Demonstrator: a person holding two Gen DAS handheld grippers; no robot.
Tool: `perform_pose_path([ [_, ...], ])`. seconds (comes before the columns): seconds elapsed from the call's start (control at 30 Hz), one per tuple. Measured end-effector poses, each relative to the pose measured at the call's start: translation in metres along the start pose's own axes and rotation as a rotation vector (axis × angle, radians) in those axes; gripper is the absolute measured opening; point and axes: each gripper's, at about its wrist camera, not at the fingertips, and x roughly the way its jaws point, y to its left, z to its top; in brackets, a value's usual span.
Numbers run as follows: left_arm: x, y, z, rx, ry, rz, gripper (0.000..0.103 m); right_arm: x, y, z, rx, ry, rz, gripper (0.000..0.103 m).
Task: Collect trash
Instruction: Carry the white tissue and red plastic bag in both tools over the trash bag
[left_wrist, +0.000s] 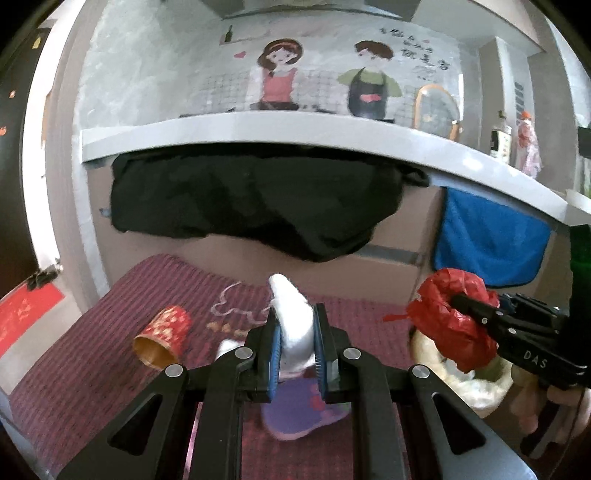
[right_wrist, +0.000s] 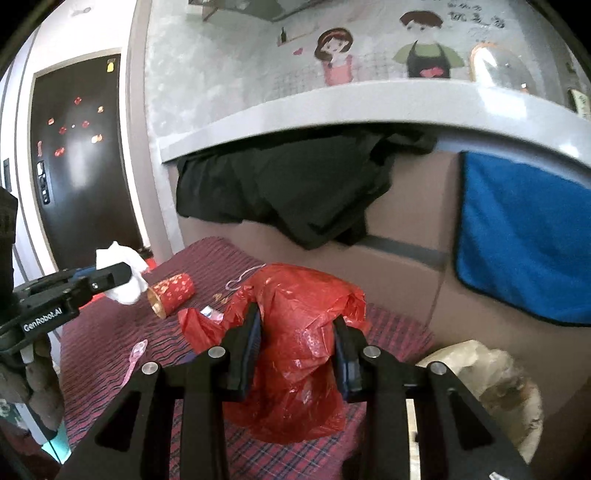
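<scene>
My left gripper is shut on a crumpled white tissue and holds it above the dark red mat. It also shows in the right wrist view with the tissue. My right gripper is shut on a crumpled red plastic bag, held above the mat; it shows at the right of the left wrist view. A red and gold paper cup lies on its side on the mat. A pink plastic spoon lies near it.
A bin lined with a pale bag stands at the right by the cabinet. A purple slipper-like item lies on the mat. A black cloth and a blue towel hang from the grey counter.
</scene>
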Motion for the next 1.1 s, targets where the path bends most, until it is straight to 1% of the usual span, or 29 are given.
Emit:
perform_pose_path([
  [0.1,0.003,-0.029,0.007,0.021,-0.029,-0.04,0.016,-0.019,-0.014,0.004,0.01,-0.03,-0.033,0.031],
  [0.2,0.008,-0.057,0.013,0.038,-0.042,-0.086,0.016,-0.04,-0.03,0.006,0.021,-0.056,-0.077,0.031],
  [0.3,0.016,-0.092,0.017,0.058,-0.051,-0.14,0.016,-0.063,-0.051,0.009,0.041,-0.081,-0.127,0.031],
  [0.4,0.026,-0.121,0.017,0.068,-0.044,-0.192,0.016,-0.082,-0.073,0.008,0.055,-0.096,-0.183,0.031],
  [0.5,0.041,-0.151,0.016,0.084,-0.02,-0.24,0.016,-0.096,-0.094,0.005,0.068,-0.1,-0.236,0.031],
  [0.6,0.052,-0.172,0.011,0.095,0.002,-0.268,0.016,-0.106,-0.112,-0.002,0.086,-0.096,-0.276,0.031],
  [0.8,0.076,-0.198,-0.005,0.103,0.054,-0.288,0.016,-0.105,-0.14,-0.02,0.124,-0.065,-0.322,0.031],
  [0.93,0.088,-0.205,-0.013,0.101,0.084,-0.292,0.016,-0.099,-0.153,-0.031,0.14,-0.049,-0.337,0.031],
  [1.1,0.097,-0.208,-0.021,0.094,0.112,-0.32,0.016,-0.094,-0.165,-0.04,0.167,-0.039,-0.338,0.031],
])
